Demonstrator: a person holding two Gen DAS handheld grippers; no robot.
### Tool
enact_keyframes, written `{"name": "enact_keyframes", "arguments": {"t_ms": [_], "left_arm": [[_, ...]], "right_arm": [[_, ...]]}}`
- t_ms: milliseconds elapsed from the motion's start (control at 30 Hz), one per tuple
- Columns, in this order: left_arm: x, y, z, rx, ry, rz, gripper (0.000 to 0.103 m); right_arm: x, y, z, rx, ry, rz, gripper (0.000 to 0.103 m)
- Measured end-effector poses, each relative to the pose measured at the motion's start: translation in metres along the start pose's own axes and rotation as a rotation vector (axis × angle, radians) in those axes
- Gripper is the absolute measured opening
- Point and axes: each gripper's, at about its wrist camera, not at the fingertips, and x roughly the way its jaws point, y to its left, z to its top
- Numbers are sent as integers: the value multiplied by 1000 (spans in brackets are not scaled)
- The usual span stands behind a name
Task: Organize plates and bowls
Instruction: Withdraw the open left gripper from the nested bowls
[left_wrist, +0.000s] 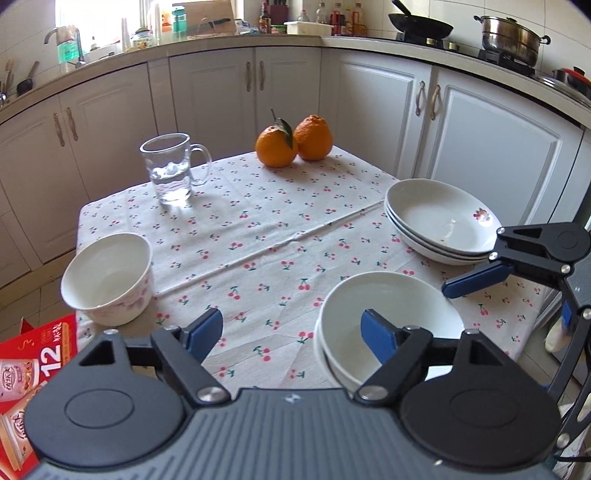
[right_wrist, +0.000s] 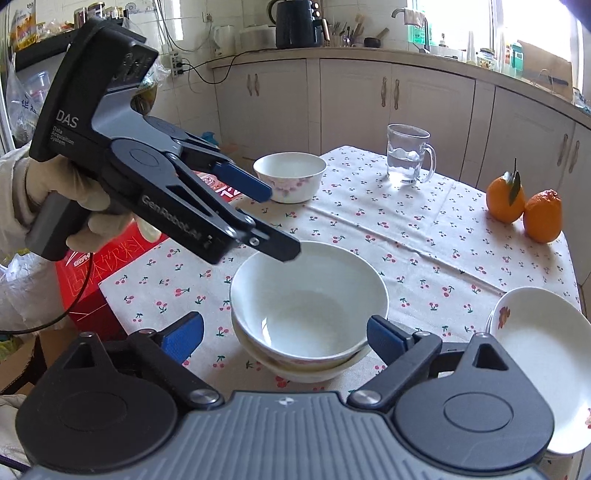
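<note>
Two white bowls sit stacked (left_wrist: 388, 325) (right_wrist: 306, 310) near the front of the cherry-print table. A single white bowl with pink flowers (left_wrist: 109, 278) (right_wrist: 290, 175) stands at the table's left edge. A stack of shallow white plates (left_wrist: 439, 219) (right_wrist: 543, 332) lies at the right. My left gripper (left_wrist: 291, 328) is open and empty, above the table just left of the stacked bowls; it also shows in the right wrist view (right_wrist: 280, 221). My right gripper (right_wrist: 284, 336) is open, its fingers either side of the stacked bowls without touching; it shows at the right in the left wrist view (left_wrist: 476, 273).
A glass mug of water (left_wrist: 171, 168) (right_wrist: 408, 153) and two oranges (left_wrist: 293, 142) (right_wrist: 524, 205) stand at the far side of the table. A red drinks carton (left_wrist: 26, 373) (right_wrist: 96, 280) sits beside the table's left edge. Kitchen cabinets (left_wrist: 221, 88) surround the table.
</note>
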Motion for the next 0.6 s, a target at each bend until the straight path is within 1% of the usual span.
{"name": "enact_keyframes", "arguments": {"t_ms": [67, 133, 167, 300, 467, 600], "left_arm": [[-4, 8, -4, -7, -8, 17, 85], [-10, 15, -7, -9, -23, 38, 90], [-11, 19, -8, -14, -28, 50, 90], [-18, 40, -9, -53, -36, 70, 94], [-18, 73, -11, -86, -39, 103, 94], [-10, 102, -12, -137, -31, 123, 94]], "right_arm": [[0, 1, 3, -11, 2, -5, 98], [1, 4, 7, -30, 2, -19, 102], [1, 5, 10, -41, 2, -25, 103], [10, 9, 26, -80, 9, -35, 103], [27, 14, 51, -151, 27, -38, 103], [43, 14, 73, -210, 41, -39, 103]]}}
